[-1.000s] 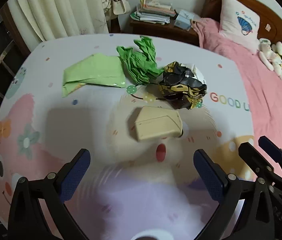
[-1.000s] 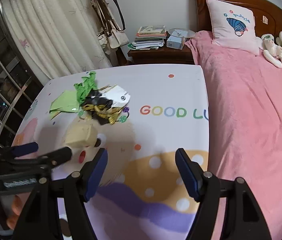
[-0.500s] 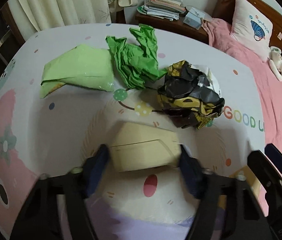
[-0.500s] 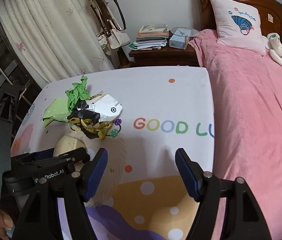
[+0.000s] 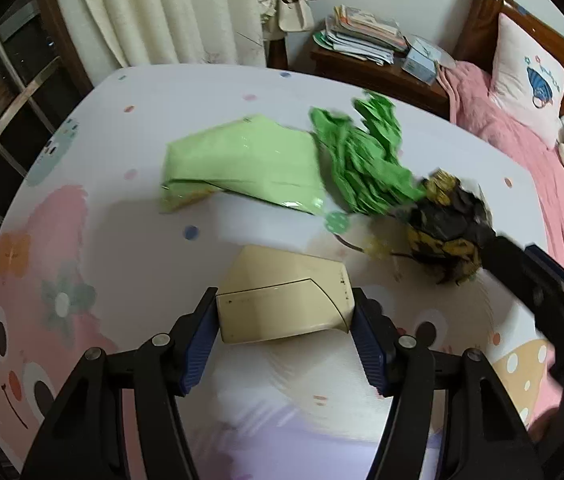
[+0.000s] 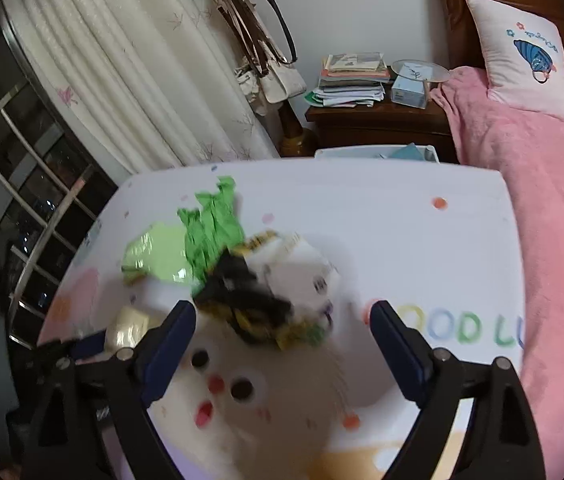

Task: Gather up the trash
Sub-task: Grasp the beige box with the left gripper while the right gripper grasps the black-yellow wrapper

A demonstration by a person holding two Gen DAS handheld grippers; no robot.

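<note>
Gripping the beige carton [image 5: 282,304] by its two sides, the left gripper [image 5: 284,334] has it secured for lifting; green wrappers [image 5: 277,164] lie beyond the carton. Right wrist: the right gripper [image 6: 282,332] is opening wide to straddle the crumpled black-and-yellow wrapper [image 6: 257,300], right of the carton [image 6: 127,326], pads not yet touching.

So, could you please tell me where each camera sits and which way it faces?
Left wrist: on the left gripper, looking down at the table; its pads clamp the beige box.
Right wrist: on the right gripper, jaws opening, aimed at the black-yellow wad.
Shared: box, wad, green paper, bed.
</note>
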